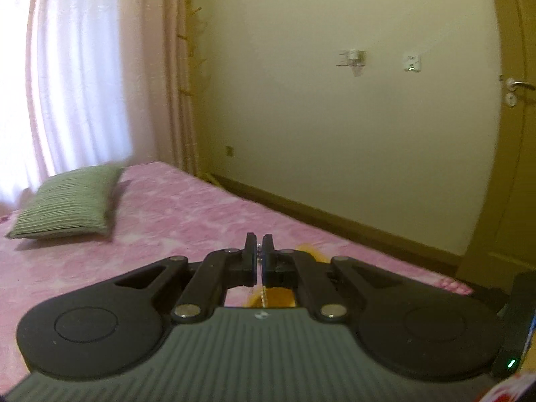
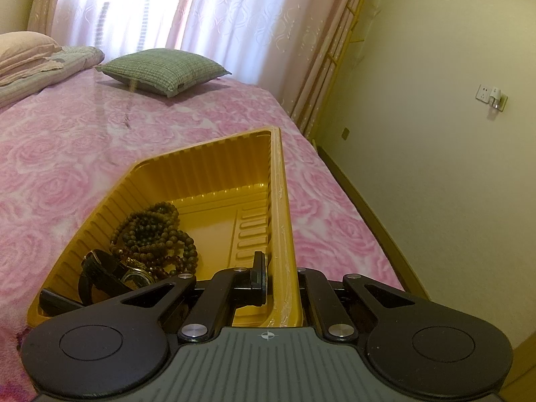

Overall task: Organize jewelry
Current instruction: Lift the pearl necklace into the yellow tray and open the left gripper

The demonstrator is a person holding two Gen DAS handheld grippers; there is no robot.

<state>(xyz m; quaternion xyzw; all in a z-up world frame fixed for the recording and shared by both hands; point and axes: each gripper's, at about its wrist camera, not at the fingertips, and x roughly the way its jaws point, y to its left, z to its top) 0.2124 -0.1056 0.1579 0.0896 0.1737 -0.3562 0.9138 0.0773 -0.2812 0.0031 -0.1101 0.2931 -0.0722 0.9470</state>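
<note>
- My left tool (image 1: pixel 258 248) is pressed nearly together, pinching a thin silvery chain (image 1: pixel 264 296) that hangs between its fingers, above the pink bed (image 1: pixel 174 214).
- My right tool (image 2: pixel 279 268) grips the right wall of a yellow tray (image 2: pixel 214 154) resting on the bed.
- In the tray's left part lie dark bead strands (image 2: pixel 157 231) and a black-strapped watch (image 2: pixel 134 276), touching each other.

No readable words, brand names or numbers show anywhere. Each gripper body carries only a small round crosshair mark at its front edge, toward twelve o'clock.
</note>
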